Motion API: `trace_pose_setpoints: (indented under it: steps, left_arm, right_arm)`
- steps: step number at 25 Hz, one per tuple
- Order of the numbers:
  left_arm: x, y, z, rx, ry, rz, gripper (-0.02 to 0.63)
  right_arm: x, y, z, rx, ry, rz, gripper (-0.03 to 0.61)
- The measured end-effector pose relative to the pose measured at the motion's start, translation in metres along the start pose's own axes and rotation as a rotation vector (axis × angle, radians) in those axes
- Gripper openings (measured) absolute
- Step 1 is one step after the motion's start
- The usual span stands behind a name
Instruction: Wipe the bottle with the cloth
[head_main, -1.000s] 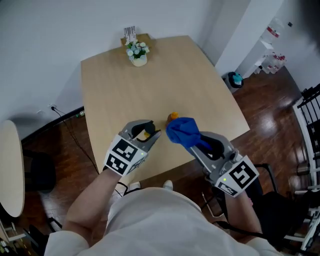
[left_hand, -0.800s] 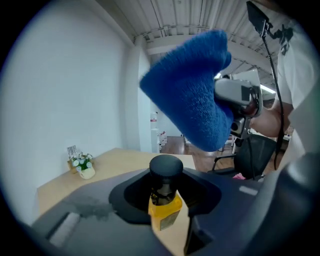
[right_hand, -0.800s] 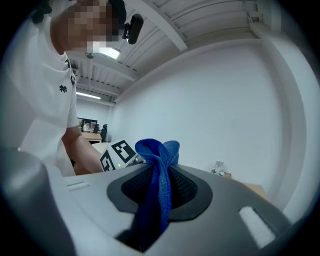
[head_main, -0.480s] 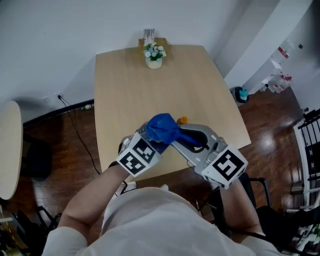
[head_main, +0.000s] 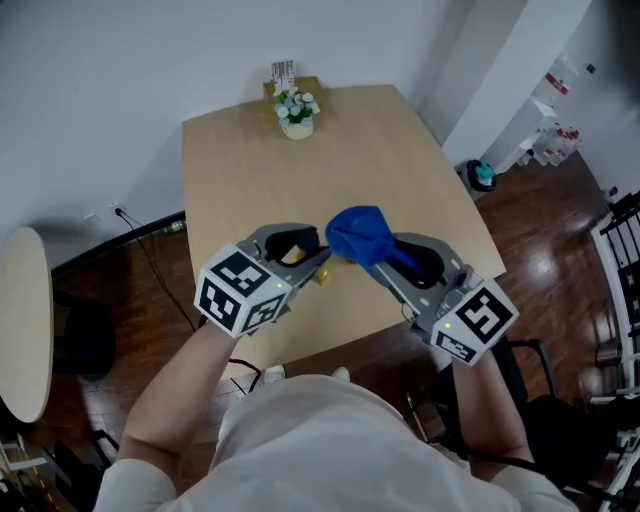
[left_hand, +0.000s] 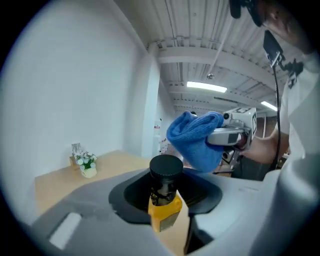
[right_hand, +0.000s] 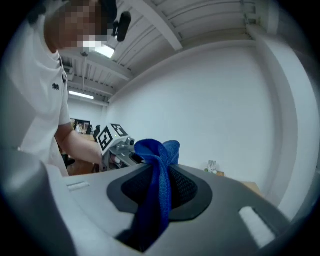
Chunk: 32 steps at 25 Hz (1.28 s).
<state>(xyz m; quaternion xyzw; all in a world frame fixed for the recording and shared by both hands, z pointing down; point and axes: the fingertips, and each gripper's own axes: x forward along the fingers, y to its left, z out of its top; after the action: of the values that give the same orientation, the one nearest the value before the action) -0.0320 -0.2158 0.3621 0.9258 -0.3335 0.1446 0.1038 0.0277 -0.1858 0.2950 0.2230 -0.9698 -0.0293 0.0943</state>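
Observation:
A small yellow bottle (head_main: 294, 258) with a black cap (left_hand: 166, 168) sits between the jaws of my left gripper (head_main: 314, 262), which is shut on its body (left_hand: 165, 212). I hold it above the near part of the wooden table (head_main: 250, 180). My right gripper (head_main: 386, 260) is shut on a bunched blue cloth (head_main: 357, 234). The cloth (left_hand: 196, 140) hangs just right of the bottle's cap and a little above it. Whether they touch I cannot tell. In the right gripper view the cloth (right_hand: 159, 180) drapes over the jaws, with the left gripper (right_hand: 116, 145) beyond it.
A small pot of white flowers (head_main: 296, 109) and a card holder (head_main: 283, 73) stand at the table's far edge. A round table (head_main: 22, 330) is at the left, with a cable (head_main: 140, 232) on the wooden floor. A white shelf (head_main: 545, 120) stands at the right.
Half a second ago the cloth lay over the left gripper's jaws and the bottle. It has since drawn back to the right, and the two grippers stand side by side again.

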Motion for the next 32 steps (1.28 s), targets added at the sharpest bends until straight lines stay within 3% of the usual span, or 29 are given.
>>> trace_pose_setpoints:
  steps: [3, 9, 16, 23, 26, 32]
  left_arm:
    - [-0.014, 0.013, 0.032, -0.021, -0.048, 0.000, 0.156]
    - [-0.025, 0.026, 0.076, -0.032, -0.077, -0.017, 0.156]
    - [-0.023, 0.024, 0.092, -0.067, -0.095, -0.048, 0.156]
    - [-0.034, 0.026, 0.102, -0.064, -0.113, -0.027, 0.156]
    - [-0.030, 0.033, 0.107, -0.076, -0.119, -0.013, 0.156]
    - [-0.024, 0.033, 0.106, -0.087, -0.119, 0.007, 0.156]
  right_arm:
    - [-0.004, 0.002, 0.019, 0.017, -0.109, -0.019, 0.097]
    - [0.005, -0.001, 0.011, 0.104, -0.179, -0.032, 0.097]
    - [0.017, -0.004, -0.047, 0.185, -0.105, -0.020, 0.097]
    - [0.016, 0.006, -0.110, 0.221, 0.015, -0.032, 0.097]
    - [0.011, 0.007, -0.100, 0.209, 0.000, -0.031, 0.097]
    - [-0.007, 0.034, -0.017, 0.078, -0.133, -0.008, 0.097]
